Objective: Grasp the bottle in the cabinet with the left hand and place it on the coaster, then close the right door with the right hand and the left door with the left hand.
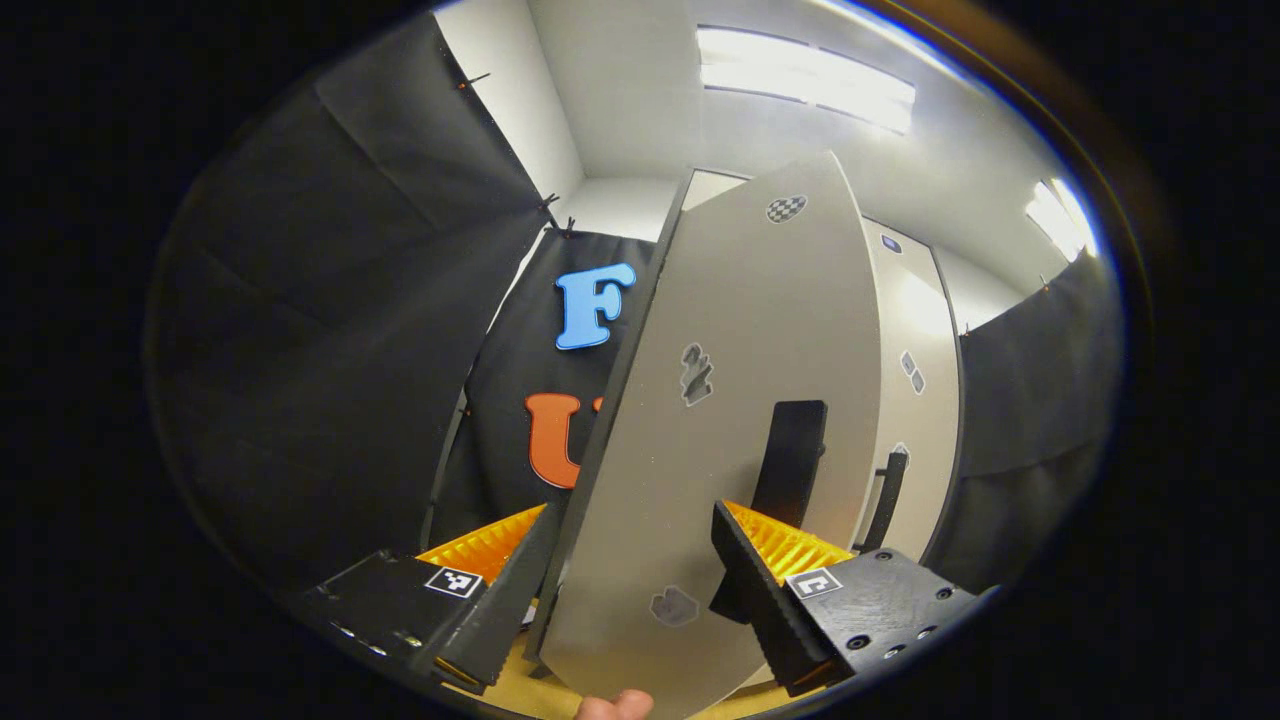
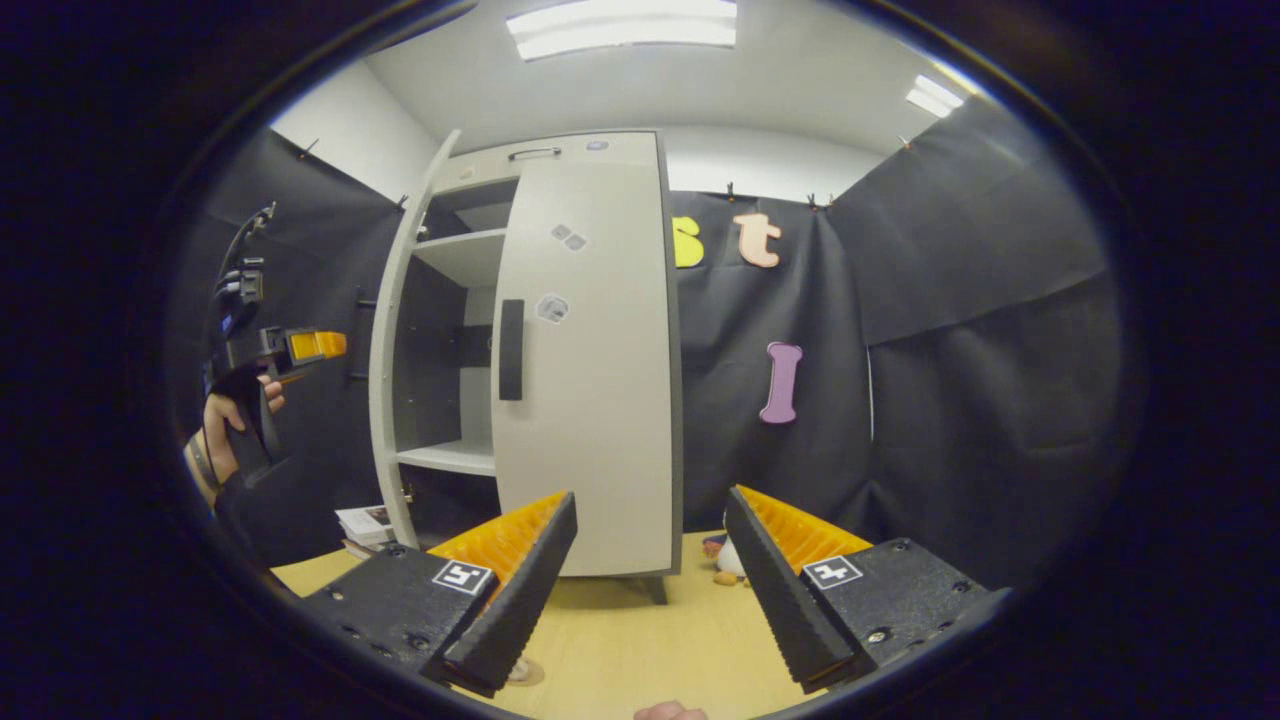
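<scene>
1. In the right gripper view, the left gripper (image 2: 318,345) is held up by a hand (image 2: 225,425) at the far left, just beside the left door (image 2: 385,350), which stands ajar; whether its fingers are parted cannot be told there.
2. In the left gripper view, the same gripper (image 1: 628,590) is spread wide, straddling that door's edge without pinching it.
3. The cabinet (image 2: 470,260) has bare shelves; its right door (image 2: 590,350) is closed.
4. The right gripper (image 2: 650,590) is spread open over the table (image 2: 640,640), grasping nothing.
</scene>
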### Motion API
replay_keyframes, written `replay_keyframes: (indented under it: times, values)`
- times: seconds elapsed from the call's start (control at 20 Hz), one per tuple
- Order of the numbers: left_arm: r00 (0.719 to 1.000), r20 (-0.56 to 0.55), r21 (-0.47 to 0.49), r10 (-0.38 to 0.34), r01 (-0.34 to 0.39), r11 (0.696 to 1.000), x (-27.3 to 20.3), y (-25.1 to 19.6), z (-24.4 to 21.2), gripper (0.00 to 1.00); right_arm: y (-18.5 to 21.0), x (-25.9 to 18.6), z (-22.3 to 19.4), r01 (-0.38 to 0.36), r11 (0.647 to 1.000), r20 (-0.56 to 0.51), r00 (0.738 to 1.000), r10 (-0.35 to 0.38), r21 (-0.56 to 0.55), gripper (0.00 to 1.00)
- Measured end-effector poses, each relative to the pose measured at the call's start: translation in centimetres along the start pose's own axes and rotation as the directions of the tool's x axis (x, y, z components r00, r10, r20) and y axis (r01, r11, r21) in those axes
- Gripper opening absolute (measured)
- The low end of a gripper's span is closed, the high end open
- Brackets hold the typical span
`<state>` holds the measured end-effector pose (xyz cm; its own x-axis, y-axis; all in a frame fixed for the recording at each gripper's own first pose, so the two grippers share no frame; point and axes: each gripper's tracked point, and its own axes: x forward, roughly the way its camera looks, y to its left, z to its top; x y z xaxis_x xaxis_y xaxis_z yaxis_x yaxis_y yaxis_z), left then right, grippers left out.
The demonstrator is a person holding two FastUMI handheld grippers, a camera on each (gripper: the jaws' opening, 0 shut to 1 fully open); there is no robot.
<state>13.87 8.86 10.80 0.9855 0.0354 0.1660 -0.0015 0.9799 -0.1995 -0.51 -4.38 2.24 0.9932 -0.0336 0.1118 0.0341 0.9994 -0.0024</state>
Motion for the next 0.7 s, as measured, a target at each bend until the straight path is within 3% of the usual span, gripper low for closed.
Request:
replay_keyframes:
  times: [0.1, 0.15, 0.2, 0.5, 0.55, 0.65, 0.7]
  values:
    - [1.000, 0.000, 0.015, -0.013, 0.013, 1.000, -0.4, -0.7, -0.2, 0.90, -0.2, -0.2, 0.0, 0.002, 1.000, -0.001, 1.000, -0.002, 0.009, 0.94]
    - [1.000, -0.003, 0.021, -0.015, 0.015, 1.000, -0.6, -0.9, -0.2, 0.99, -0.2, -0.1, -0.2, 0.002, 1.000, -0.004, 1.000, -0.002, 0.013, 0.94]
    - [1.000, -0.009, 0.027, -0.016, 0.017, 1.000, -0.8, -0.9, -0.2, 0.99, -0.2, -0.1, -0.3, 0.001, 1.000, -0.007, 1.000, -0.001, 0.015, 0.98]
    - [1.000, -0.018, 0.087, -0.025, 0.027, 0.996, -3.8, -1.0, 0.3, 0.95, 0.4, 0.9, -1.5, -0.027, 1.000, -0.040, 0.999, 0.028, 0.009, 0.98]
    - [0.999, -0.025, 0.099, -0.028, 0.031, 0.995, -4.4, -1.1, 0.1, 0.95, 0.6, 1.1, -1.5, -0.034, 0.999, -0.044, 0.998, 0.035, 0.011, 0.94]
    - [0.999, -0.044, 0.134, -0.031, 0.037, 0.990, -5.7, -1.4, -0.5, 0.95, 0.9, 1.5, -1.7, -0.045, 0.999, -0.047, 0.998, 0.046, 0.014, 0.98]
    - [0.998, -0.048, 0.147, -0.029, 0.036, 0.989, -6.1, -1.4, -0.9, 0.99, 1.0, 1.7, -1.8, -0.049, 0.999, -0.050, 0.998, 0.049, 0.012, 0.94]
